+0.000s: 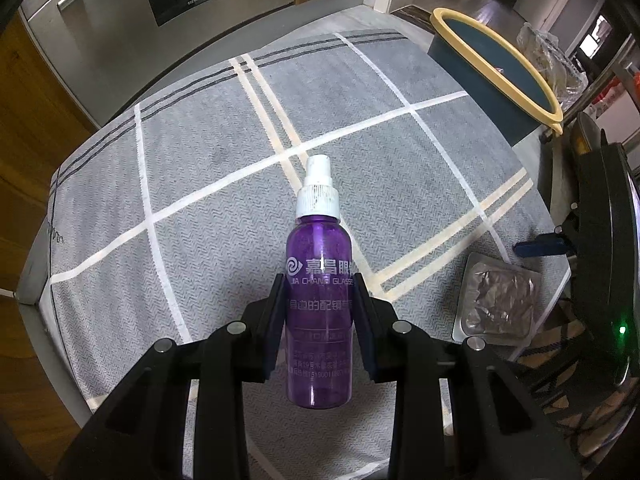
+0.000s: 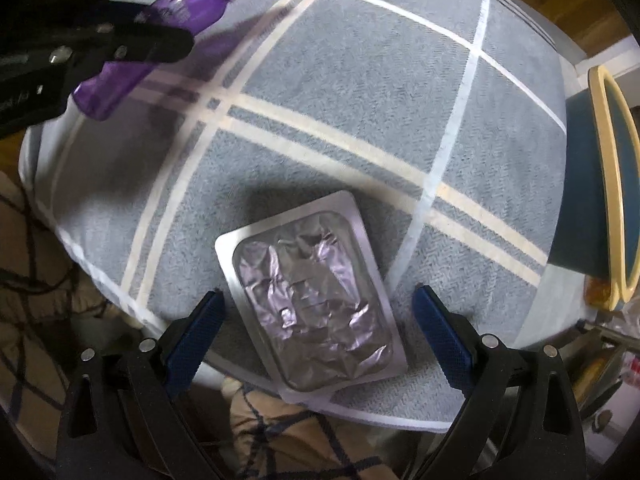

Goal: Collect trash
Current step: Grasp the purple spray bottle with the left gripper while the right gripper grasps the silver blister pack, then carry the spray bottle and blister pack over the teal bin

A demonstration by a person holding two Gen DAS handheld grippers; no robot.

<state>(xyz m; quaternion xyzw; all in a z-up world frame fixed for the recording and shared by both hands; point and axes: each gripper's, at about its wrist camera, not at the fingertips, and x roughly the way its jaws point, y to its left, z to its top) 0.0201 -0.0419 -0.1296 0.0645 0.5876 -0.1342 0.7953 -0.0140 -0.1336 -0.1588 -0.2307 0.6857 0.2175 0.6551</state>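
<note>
1. Left wrist view: the left gripper [image 1: 319, 292] holds a purple spray bottle [image 1: 319, 280] by its middle, jaws partly closed with both pads pressed on its sides, white nozzle pointing away, above the grey checked cloth [image 1: 200, 184]. The yellow-rimmed bin [image 1: 496, 68] stands at the table's far right corner; a foil blister pack [image 1: 498, 304] lies near the right edge.

2. Right wrist view: the right gripper [image 2: 318, 316] points down over the foil blister pack [image 2: 310, 304], jaws wide apart, holding nothing, one blue pad either side of the pack. Judged from here, a clean pick-up means lowering until the pads straddle the flat rim, then closing squarely across the short side so the thin card does not slip or buckle. The bin [image 2: 612, 184] waits at right.
</note>
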